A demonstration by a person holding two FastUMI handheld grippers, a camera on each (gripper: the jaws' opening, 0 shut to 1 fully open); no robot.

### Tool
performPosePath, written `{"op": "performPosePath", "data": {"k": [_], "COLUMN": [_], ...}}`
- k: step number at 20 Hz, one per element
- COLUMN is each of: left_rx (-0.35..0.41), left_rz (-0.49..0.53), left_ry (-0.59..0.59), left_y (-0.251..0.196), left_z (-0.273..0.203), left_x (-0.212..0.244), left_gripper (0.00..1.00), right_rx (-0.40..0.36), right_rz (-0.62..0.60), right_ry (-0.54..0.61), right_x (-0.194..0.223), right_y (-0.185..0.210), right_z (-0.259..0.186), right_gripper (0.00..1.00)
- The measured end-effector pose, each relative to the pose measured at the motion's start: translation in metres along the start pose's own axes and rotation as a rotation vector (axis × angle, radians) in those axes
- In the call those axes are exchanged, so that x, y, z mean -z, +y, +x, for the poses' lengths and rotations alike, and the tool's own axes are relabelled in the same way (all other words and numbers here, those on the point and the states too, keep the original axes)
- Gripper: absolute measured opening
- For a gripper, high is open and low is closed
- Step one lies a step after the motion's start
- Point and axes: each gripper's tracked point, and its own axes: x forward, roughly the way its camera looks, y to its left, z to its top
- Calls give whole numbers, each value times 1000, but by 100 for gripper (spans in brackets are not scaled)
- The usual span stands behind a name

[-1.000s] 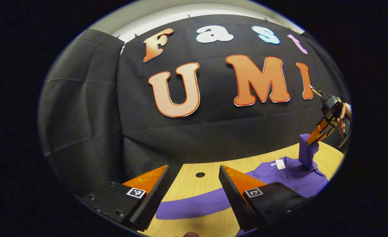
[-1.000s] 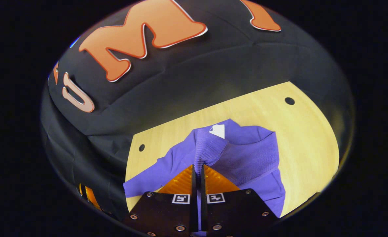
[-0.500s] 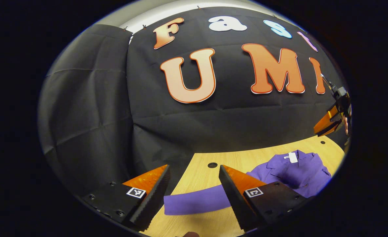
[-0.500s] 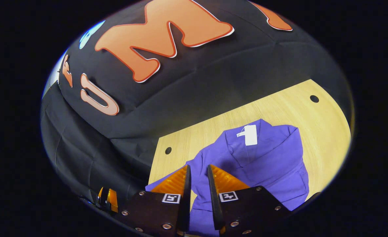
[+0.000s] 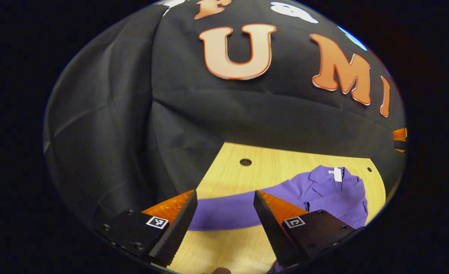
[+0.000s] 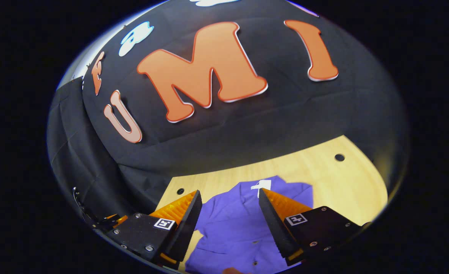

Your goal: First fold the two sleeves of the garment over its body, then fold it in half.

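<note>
A purple collared garment (image 5: 334, 196) with a white neck tag (image 5: 337, 174) lies flat on the wooden table (image 5: 270, 167). One sleeve is folded across its body. The other sleeve (image 5: 224, 213) stretches out straight on the wood, just beyond my left gripper (image 5: 224, 194), which hangs open above it with nothing held. In the right gripper view the garment (image 6: 232, 228) lies below my right gripper (image 6: 230, 193), which is open and empty, its fingers framing the collar and tag (image 6: 261, 185). A bit of the right gripper (image 5: 399, 139) shows at the left gripper view's right edge.
The table has small round holes (image 5: 245, 162) (image 6: 339, 157) near its back edge. The black cloth wall (image 5: 247, 110) rises right behind the table. Bare wood (image 6: 346, 186) lies to the right of the garment. Part of the left gripper (image 6: 112, 220) shows low at the left.
My right gripper opened and let go of the sleeve, which now lies across the garment's body, then drew back. My left gripper tipped down over the outstretched sleeve.
</note>
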Motion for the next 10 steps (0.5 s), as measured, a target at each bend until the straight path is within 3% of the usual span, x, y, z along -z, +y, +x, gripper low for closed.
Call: {"op": "performPosePath", "data": {"k": [3, 10], "left_rx": [-7, -53], "left_rz": [-30, -42], "left_ry": [134, 353], "left_y": [5, 35], "left_z": [24, 68], "left_x": [23, 59], "left_gripper": [94, 95], "right_rx": [43, 126], "right_rz": [-55, -113], "right_ry": [-64, -172], "right_x": [-14, -34], "right_y": [-20, -51], "right_z": [-28, -80], "right_gripper": [95, 95]}}
